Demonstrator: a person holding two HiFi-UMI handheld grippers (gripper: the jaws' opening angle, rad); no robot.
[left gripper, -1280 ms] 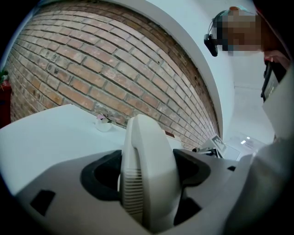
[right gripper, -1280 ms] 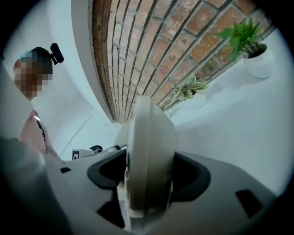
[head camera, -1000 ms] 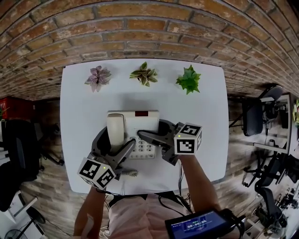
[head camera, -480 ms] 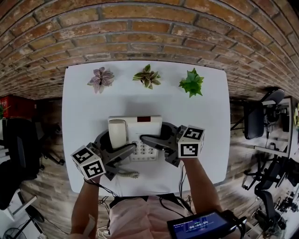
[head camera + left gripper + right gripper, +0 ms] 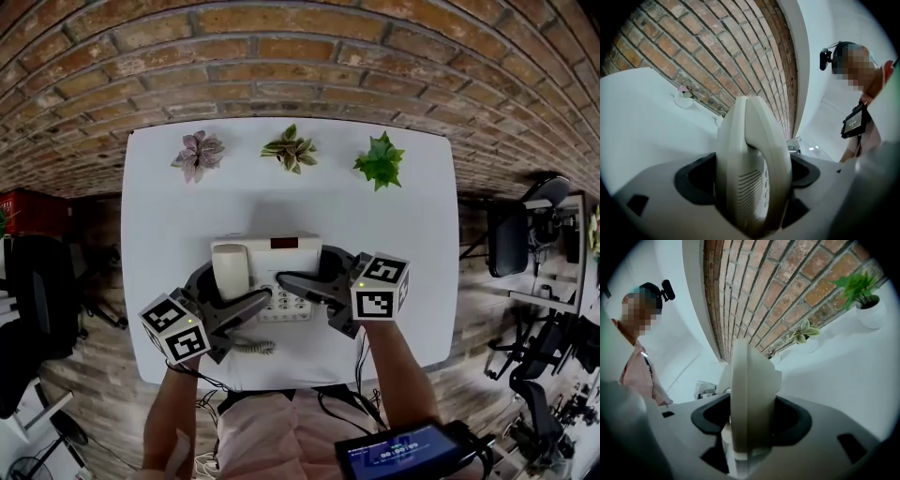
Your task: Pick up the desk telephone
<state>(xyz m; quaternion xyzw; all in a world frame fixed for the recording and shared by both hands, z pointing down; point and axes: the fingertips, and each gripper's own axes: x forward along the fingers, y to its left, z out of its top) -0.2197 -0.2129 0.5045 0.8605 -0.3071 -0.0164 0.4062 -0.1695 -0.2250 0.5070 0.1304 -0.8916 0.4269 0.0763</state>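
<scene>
Left tool [image 5: 234, 286] clenched on phone [image 5: 286, 246] across handset [image 5: 232, 270]; right tool [image 5: 302, 264] clenched on opposite edge. Risk: uneven lift tilts phone; handset, seemingly only cradled, slips free.

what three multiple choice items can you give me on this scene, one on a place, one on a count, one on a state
1. Where do the potted plants stand on the table?
A. in a row along the far edge, by the brick wall
B. along the person's near edge
C. stacked in one corner

2. How many potted plants are there?
A. two
B. three
C. five

3. How do the left gripper and right gripper stand toward the desk telephone?
A. both open, clear of it
B. both shut on it, one at each end
C. only the left shut on it

Answers:
1 A: the head view shows them lined up just below the bricks.
2 B: one purplish, one variegated and one bright green.
3 B: each gripper view shows pale casing pressed between its jaws.
</scene>
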